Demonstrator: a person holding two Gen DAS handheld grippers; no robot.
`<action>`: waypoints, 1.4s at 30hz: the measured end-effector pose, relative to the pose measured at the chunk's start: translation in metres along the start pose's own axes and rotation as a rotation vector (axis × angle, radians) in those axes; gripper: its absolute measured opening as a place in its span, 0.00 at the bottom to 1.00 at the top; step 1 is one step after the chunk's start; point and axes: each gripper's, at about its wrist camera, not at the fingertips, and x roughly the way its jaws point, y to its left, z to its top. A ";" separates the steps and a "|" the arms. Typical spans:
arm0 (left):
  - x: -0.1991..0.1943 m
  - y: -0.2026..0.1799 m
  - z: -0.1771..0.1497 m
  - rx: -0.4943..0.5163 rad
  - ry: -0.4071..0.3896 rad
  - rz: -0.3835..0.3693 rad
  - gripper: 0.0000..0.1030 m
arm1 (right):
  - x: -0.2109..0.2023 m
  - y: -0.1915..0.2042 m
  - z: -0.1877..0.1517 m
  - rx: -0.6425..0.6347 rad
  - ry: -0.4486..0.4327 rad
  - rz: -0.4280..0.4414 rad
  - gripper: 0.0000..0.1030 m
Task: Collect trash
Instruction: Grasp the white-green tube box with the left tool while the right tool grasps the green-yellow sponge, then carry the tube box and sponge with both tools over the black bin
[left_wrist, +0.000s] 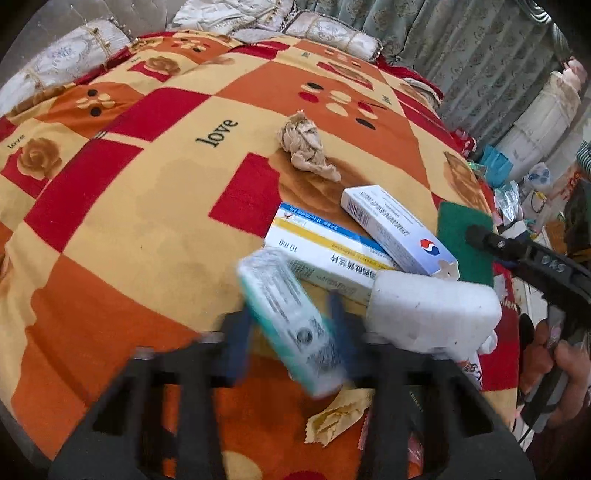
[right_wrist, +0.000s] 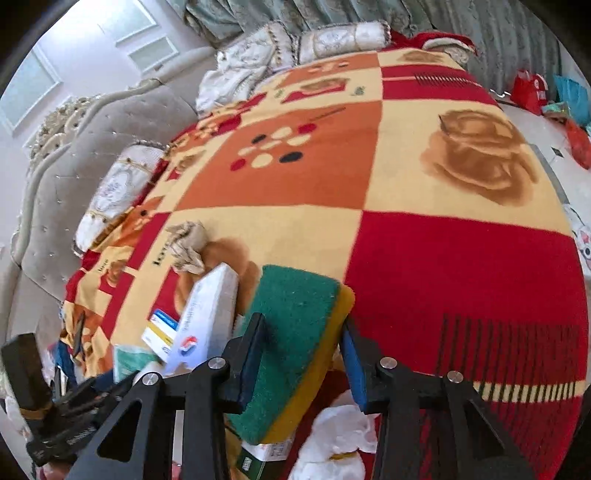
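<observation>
Pickup step judged underway: teal box (left_wrist: 291, 321) pinched in left gripper (left_wrist: 291, 325), lower centre; green scouring sponge (right_wrist: 291, 332) pinched by right gripper (right_wrist: 303, 354). Lifting toward a bin is called for next.

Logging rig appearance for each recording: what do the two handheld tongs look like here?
Both the left tongs and the right tongs are matte black frames with triangular cut-outs and flat blue pads on the fingers. Silver round bolt heads mark the right pair's pivots. The right tongs' black pistol-style handle carries small screws.
</observation>
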 end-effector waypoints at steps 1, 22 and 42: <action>-0.001 0.002 0.000 -0.005 0.002 -0.011 0.22 | -0.004 0.003 0.001 -0.009 -0.011 0.003 0.28; -0.079 -0.088 -0.017 0.202 -0.116 -0.105 0.17 | -0.121 0.002 -0.063 -0.048 -0.121 -0.033 0.24; -0.069 -0.191 -0.055 0.381 -0.071 -0.168 0.17 | -0.162 -0.051 -0.114 0.055 -0.135 -0.122 0.24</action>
